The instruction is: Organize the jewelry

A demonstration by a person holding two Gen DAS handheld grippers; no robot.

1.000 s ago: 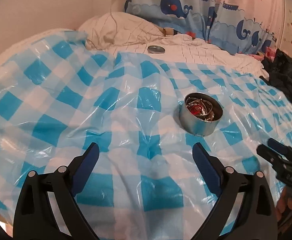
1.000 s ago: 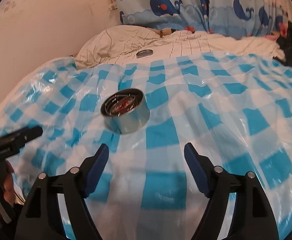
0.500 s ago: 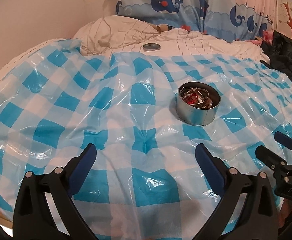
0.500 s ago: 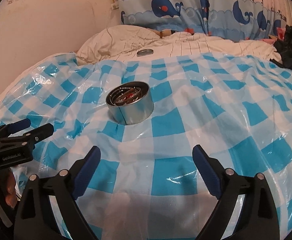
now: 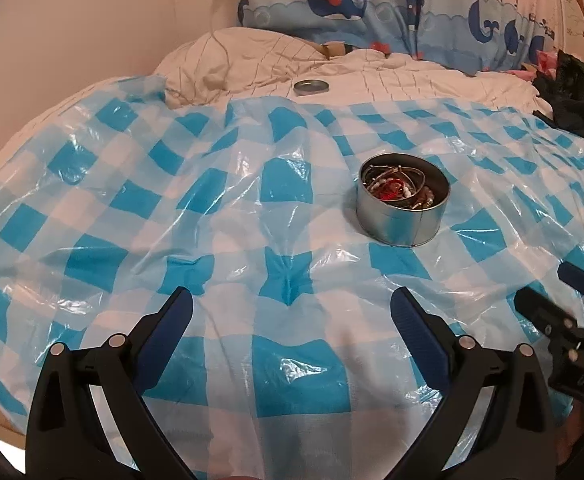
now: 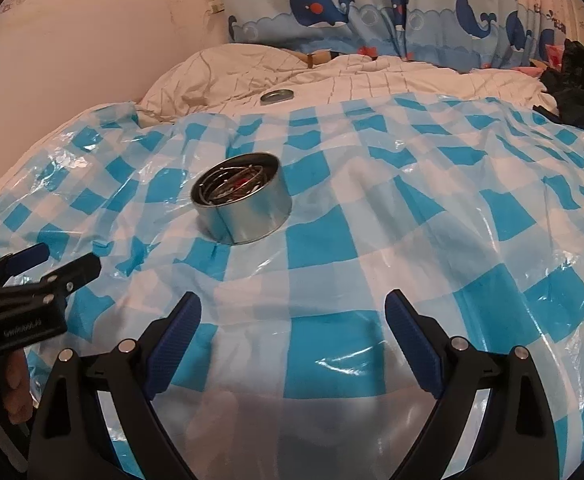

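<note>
A round metal tin [image 5: 403, 216] stands open on the blue-checked plastic sheet [image 5: 172, 208], with a tangle of jewelry [image 5: 395, 189] inside: metal bangles and red and white beads. It also shows in the right wrist view [image 6: 244, 210]. Its lid [image 5: 311, 87] lies far back on the white bedding, also in the right wrist view [image 6: 277, 96]. My left gripper [image 5: 292, 312] is open and empty, well short of the tin. My right gripper [image 6: 293, 316] is open and empty, near and right of the tin. Each gripper shows in the other's view, the right gripper [image 5: 547, 292] and the left gripper [image 6: 68, 260].
The sheet covers a bed with a white striped duvet [image 5: 371, 72] at the back. A whale-print curtain [image 5: 371, 4] hangs behind. Dark clothing [image 5: 579, 96] lies at the far right. A wall [image 5: 92, 20] stands on the left.
Both grippers have drawn back and risen a little, so the tin looks slightly farther. Both stay open and empty. The tin has not moved.
</note>
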